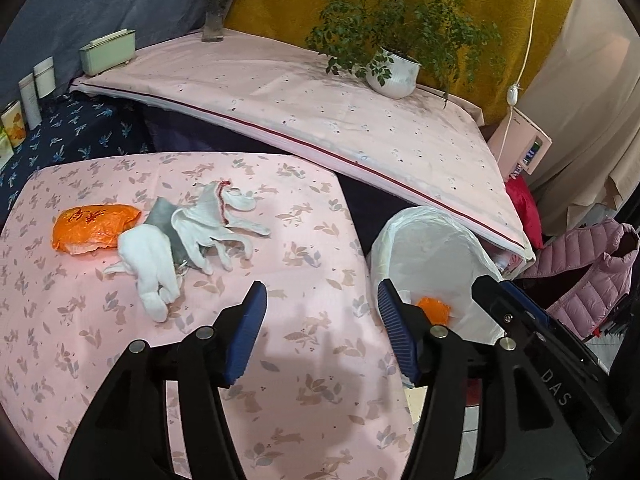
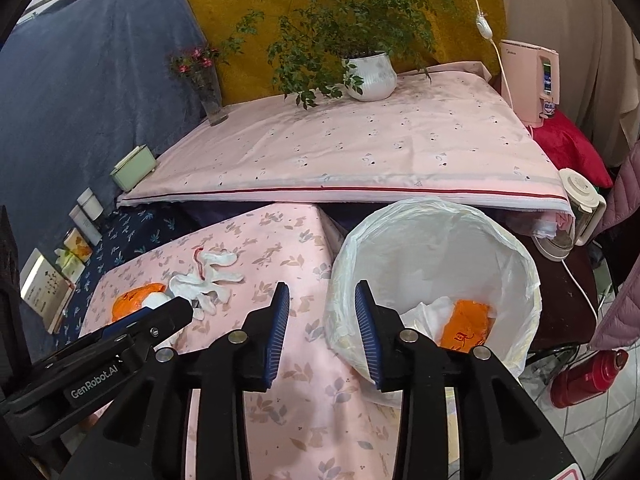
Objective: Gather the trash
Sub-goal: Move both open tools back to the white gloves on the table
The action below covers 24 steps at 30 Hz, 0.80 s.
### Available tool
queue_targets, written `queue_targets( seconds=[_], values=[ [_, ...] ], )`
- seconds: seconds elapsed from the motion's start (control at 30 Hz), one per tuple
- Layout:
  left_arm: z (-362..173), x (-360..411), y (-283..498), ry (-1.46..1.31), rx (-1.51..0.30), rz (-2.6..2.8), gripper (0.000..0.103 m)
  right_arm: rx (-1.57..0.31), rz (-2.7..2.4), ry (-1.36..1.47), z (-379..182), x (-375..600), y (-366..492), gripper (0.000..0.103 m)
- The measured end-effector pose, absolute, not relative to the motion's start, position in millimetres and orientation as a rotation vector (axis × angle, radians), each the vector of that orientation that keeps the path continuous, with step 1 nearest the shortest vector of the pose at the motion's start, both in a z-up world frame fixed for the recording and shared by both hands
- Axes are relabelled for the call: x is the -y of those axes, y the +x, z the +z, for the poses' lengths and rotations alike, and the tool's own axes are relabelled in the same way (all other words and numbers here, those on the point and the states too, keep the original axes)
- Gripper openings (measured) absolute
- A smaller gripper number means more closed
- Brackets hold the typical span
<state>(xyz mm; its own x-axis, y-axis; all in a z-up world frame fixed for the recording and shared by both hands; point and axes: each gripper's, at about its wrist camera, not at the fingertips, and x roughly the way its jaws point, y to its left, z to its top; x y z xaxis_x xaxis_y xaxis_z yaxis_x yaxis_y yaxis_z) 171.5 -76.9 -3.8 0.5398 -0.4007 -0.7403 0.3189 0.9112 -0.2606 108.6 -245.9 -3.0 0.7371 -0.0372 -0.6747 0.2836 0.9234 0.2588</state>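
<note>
- Our left gripper (image 1: 320, 304) and right gripper (image 2: 322, 308) both hover with jaws apart, holding nothing, ready for the next pick.
- The lined bin (image 2: 520, 264) stands right of the table (image 1: 304, 360), within easy reach; we see one orange wrapper (image 2: 466, 322) inside.
- Left, far: one orange packet (image 1: 94, 228) and, we judge, three white gloves (image 1: 192, 232) remain.

Bare tablecloth (image 1: 304, 360) is left before the gloves (image 1: 192, 240) and orange wrapper (image 1: 94, 228), while the table's right edge is bordered by the lined bin (image 2: 436, 264).
</note>
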Motion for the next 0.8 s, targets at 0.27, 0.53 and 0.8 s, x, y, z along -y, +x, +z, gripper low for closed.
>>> queue_targets(
  seconds=[0.27,0.53,0.8],
  values=[
    [-15,41,177,-0.122,-0.914,-0.352,0.056,-0.751,-0.124,0.324,-7,211,123,0.038],
    [-25,14,183,-0.134,-0.921,-0.286,0.062,-0.774,-0.086,0.287,-12,180,136,0.041],
    [-41,-15,195,-0.169,-0.941,-0.185,0.076,-0.806,-0.060,0.260,-23,158,151,0.045]
  ],
)
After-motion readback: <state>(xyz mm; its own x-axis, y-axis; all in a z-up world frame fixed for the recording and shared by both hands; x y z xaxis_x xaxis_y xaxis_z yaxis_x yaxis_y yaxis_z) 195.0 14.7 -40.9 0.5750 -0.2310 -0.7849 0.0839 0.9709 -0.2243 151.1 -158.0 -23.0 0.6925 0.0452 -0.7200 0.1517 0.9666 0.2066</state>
